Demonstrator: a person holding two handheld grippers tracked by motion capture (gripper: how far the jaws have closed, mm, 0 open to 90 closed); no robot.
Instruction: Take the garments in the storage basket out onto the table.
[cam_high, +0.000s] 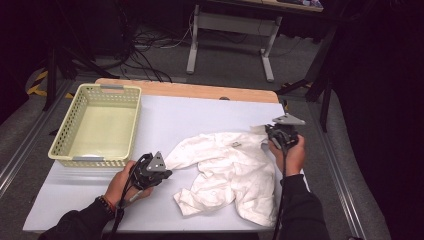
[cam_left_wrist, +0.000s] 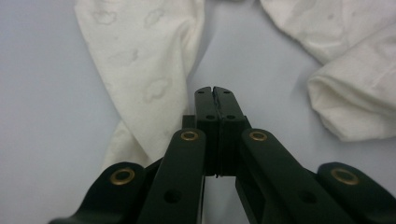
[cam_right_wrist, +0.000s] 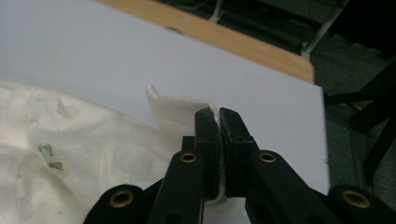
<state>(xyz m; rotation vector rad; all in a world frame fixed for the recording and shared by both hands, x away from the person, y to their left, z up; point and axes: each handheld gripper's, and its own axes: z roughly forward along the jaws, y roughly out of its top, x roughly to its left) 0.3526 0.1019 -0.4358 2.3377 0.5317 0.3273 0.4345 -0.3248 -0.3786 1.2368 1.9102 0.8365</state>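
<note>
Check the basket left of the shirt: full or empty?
Empty. The high view shows the basket with a bare floor inside its walls; the white shirt lies crumpled on the table, outside it.

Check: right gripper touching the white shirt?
Touching. Right gripper view: the right gripper is shut on a fold of the white shirt, cloth pinched between its pads.

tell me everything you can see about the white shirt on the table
The white cloth shirt with a faint cloud print lies crumpled on the pale grey table sheet, sleeves spread and an inner neck label showing. The right gripper is shut on a raised cuff edge; the left gripper is shut beside the other sleeve.
</note>
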